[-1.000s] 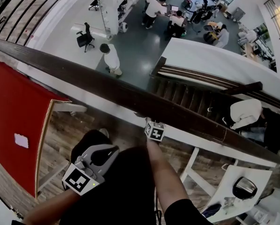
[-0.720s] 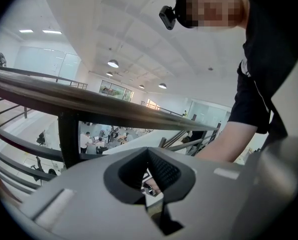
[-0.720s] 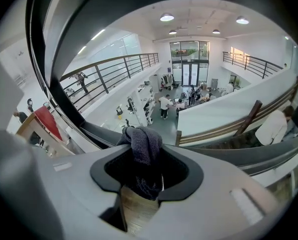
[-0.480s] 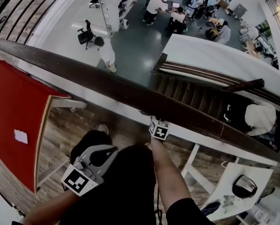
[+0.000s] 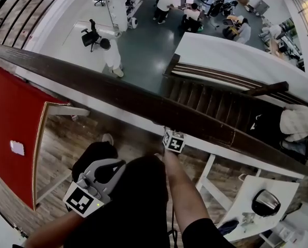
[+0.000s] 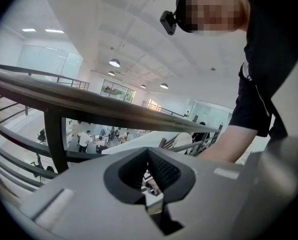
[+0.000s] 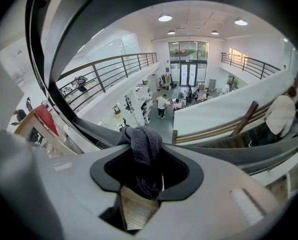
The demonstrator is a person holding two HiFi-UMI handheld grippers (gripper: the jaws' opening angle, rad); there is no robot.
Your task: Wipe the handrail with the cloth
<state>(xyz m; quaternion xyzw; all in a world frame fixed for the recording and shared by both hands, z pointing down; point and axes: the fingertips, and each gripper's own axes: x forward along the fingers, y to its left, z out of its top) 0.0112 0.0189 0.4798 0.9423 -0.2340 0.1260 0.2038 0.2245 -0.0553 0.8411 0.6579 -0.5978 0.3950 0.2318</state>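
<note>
A dark grey cloth (image 7: 143,145) is held bunched between the jaws of the right gripper (image 7: 145,171), which are set partly apart and clamped on it. In the head view this gripper is reached out to the near edge of the dark wooden handrail (image 5: 117,94), and the cloth itself is hidden there behind the gripper. The left gripper (image 6: 149,184) is held low, back from the rail and beside the person's body. Its jaws are closed together with nothing between them. A staircase (image 5: 205,105) and an office floor (image 5: 143,40) are seen well below.
</note>
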